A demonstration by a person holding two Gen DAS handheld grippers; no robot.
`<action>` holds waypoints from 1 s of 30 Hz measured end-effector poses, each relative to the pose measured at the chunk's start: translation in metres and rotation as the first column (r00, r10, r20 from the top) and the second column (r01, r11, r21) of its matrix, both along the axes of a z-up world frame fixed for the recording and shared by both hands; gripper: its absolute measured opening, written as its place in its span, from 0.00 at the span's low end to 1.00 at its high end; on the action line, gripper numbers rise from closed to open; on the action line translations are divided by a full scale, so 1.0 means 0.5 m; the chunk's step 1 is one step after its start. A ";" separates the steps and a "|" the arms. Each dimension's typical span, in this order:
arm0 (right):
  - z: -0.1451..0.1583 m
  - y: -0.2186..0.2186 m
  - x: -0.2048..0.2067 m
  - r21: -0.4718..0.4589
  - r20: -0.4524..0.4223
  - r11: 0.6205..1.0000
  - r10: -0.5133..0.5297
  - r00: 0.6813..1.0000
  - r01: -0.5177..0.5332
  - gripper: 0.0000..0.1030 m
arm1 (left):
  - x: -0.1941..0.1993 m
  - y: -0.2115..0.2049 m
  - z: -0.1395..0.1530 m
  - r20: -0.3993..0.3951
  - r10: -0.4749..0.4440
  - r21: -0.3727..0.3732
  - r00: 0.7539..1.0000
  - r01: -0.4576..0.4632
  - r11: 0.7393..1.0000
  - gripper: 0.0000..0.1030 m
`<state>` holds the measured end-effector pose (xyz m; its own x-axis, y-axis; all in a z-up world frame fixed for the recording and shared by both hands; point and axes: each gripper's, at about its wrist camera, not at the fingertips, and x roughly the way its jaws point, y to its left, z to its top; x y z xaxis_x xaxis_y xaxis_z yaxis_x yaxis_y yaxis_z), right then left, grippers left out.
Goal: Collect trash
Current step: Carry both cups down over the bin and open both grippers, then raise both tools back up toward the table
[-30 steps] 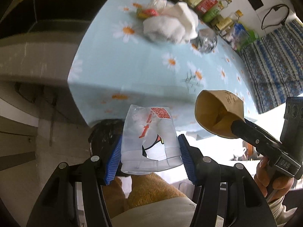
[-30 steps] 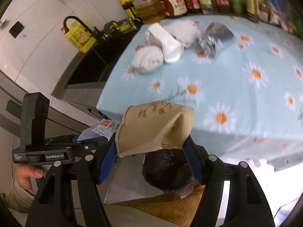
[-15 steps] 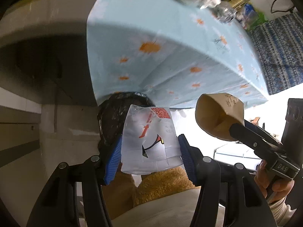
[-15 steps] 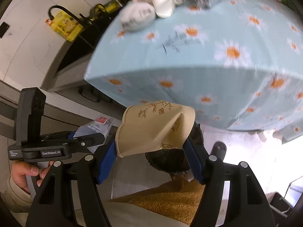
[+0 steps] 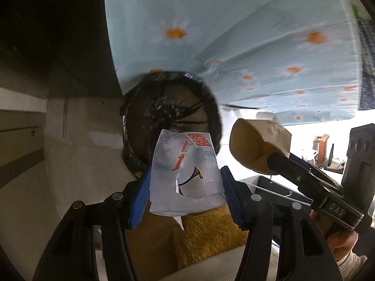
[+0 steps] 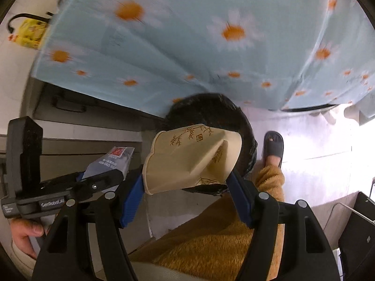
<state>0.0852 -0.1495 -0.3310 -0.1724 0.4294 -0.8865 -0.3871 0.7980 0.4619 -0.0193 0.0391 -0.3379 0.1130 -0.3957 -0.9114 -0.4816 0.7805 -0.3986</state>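
My left gripper (image 5: 185, 182) is shut on a clear plastic wrapper (image 5: 185, 171) with red print, held just above the bin (image 5: 150, 107) lined with a black bag. My right gripper (image 6: 187, 175) is shut on a crushed beige paper cup (image 6: 189, 159), also held over the black-lined bin (image 6: 211, 107). Each gripper shows in the other's view: the right one with the cup (image 5: 257, 149) to the right, the left one with the wrapper (image 6: 112, 161) to the left.
The daisy-print blue tablecloth (image 5: 234, 35) hangs down right behind and above the bin. A grey cabinet front (image 5: 21, 126) is at the left. The person's orange-clad leg (image 6: 211, 234) and a slippered foot (image 6: 273, 149) are beside the bin.
Both grippers have dropped from table height to below the table edge, towards the bin. The tabletop items have left the view. Both still hold their trash.
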 end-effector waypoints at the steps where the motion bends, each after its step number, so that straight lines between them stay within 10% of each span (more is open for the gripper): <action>1: -0.025 0.001 0.004 -0.007 -0.017 1.000 -0.008 1.000 0.008 0.66 | 0.003 0.000 -0.014 -0.006 0.005 -0.008 1.000 -0.005 1.000 0.54; 20: -0.206 0.024 0.061 0.021 -0.206 0.993 -0.109 0.973 0.116 0.69 | 0.045 0.015 -0.192 -0.082 0.061 -0.061 0.995 -0.066 0.996 0.56; 23: -0.212 0.018 0.065 0.015 -0.239 0.989 -0.140 0.961 0.148 0.78 | 0.046 0.022 -0.194 -0.093 0.096 -0.041 0.991 -0.100 0.994 0.84; 30: -0.197 0.006 0.069 0.015 -0.243 0.987 -0.150 0.958 0.159 0.79 | 0.033 0.030 -0.184 -0.086 0.130 -0.032 0.988 -0.133 0.991 0.85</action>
